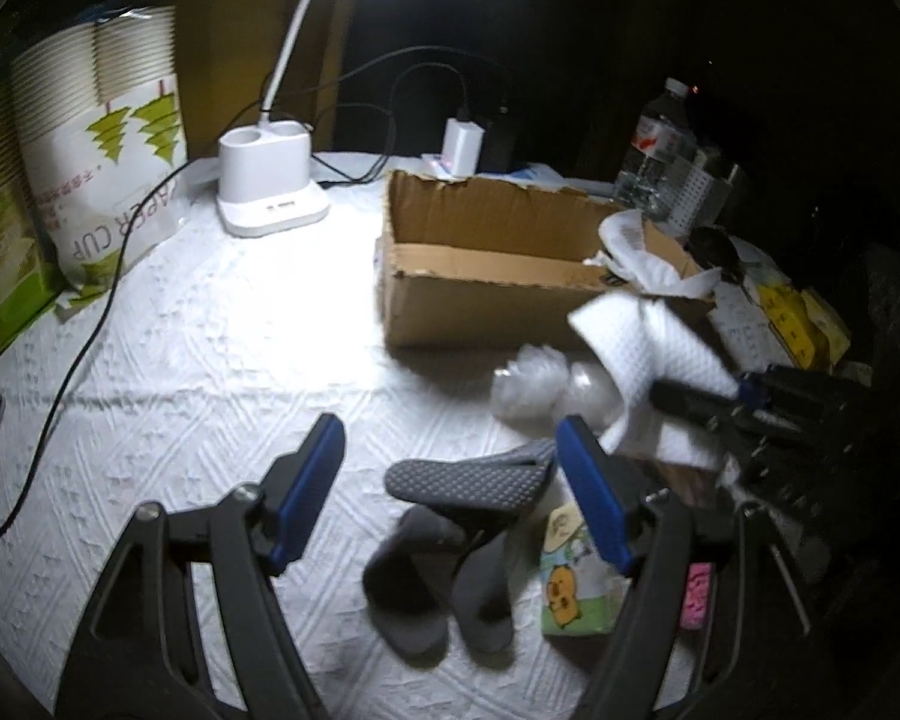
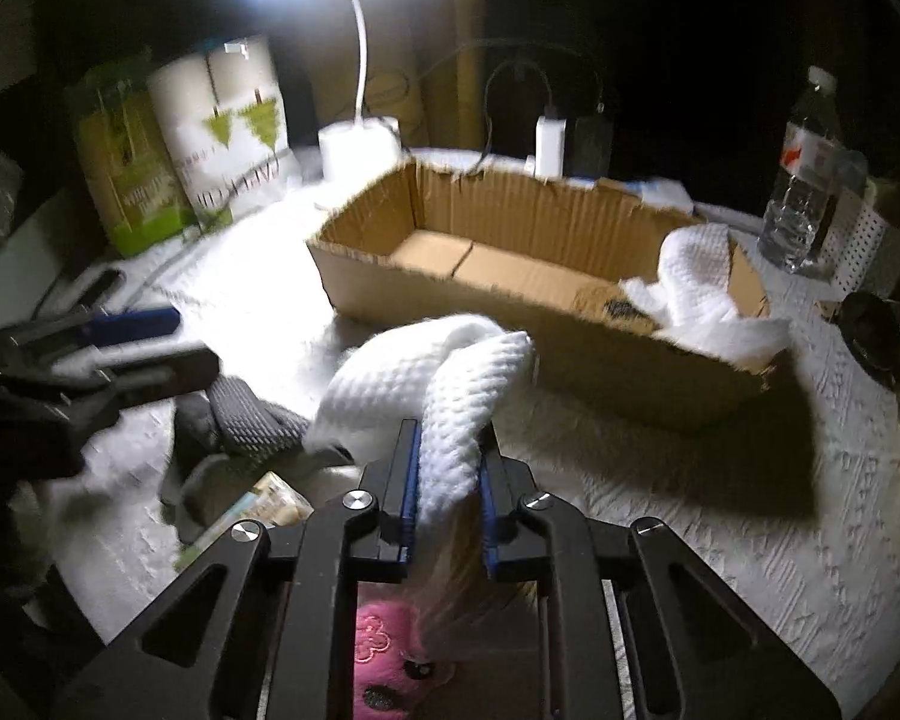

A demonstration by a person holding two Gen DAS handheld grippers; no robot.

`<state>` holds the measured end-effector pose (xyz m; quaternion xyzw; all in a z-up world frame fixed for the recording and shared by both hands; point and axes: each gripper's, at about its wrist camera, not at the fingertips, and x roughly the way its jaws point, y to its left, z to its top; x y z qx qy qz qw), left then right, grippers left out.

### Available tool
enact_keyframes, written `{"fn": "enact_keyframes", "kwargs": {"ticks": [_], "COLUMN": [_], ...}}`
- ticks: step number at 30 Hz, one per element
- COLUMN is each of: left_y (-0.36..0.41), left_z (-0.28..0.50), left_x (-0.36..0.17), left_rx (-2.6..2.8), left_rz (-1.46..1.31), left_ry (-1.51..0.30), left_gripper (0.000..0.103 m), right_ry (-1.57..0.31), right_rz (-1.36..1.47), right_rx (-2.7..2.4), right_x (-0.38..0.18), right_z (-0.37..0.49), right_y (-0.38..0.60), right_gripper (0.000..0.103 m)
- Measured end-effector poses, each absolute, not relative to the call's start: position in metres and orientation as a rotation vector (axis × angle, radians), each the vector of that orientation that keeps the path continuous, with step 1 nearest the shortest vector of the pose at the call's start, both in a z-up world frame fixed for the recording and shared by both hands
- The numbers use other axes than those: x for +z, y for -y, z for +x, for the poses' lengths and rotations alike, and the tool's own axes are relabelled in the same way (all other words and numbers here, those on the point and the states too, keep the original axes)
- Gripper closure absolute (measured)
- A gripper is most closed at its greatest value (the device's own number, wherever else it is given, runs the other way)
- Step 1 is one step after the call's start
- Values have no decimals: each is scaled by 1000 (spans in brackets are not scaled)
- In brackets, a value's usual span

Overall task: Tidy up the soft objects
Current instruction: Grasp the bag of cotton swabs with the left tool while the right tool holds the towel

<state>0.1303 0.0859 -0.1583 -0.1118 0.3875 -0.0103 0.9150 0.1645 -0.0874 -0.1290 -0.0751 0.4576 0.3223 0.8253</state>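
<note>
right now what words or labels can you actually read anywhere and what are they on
"PAPER CUP", reading upside down, on the white paper cup sleeve with green tree shapes.
Small red print above it on the same sleeve: too small to read.
Green box lettering: blurred.
Water bottle label: red and white, unreadable.
Cartoon tissue pack: picture only, no legible text.
Yellow packet: print too blurred.

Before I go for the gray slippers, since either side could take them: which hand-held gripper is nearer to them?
Left. The left hand-held gripper is open right over the gray slippers; the right hand-held gripper, shut on a white towel, sits off to their right.
</note>
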Motion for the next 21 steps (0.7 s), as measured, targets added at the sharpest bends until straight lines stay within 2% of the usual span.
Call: {"fn": "enact_keyframes", "kwargs": {"ticks": [10,14,21], "left_y": [-48,-28,15], "left_z": [144,151,162], "left_x": [-155,-153,-158], "left_rx": [-73,-104,-176], "left_rz": [-179,-152,-102], "left_ry": [-817,-828,-858], "left_gripper": [29,29,29], "right_ry": [-919,-896,-861], "right_rz": [-95,-49,-4], "right_rx": [662,650,617], "right_x": [-104,-98,-90], "right_z": [169,170,173], "right_y": [126,149,185], "right_gripper": [85,92,93]}}
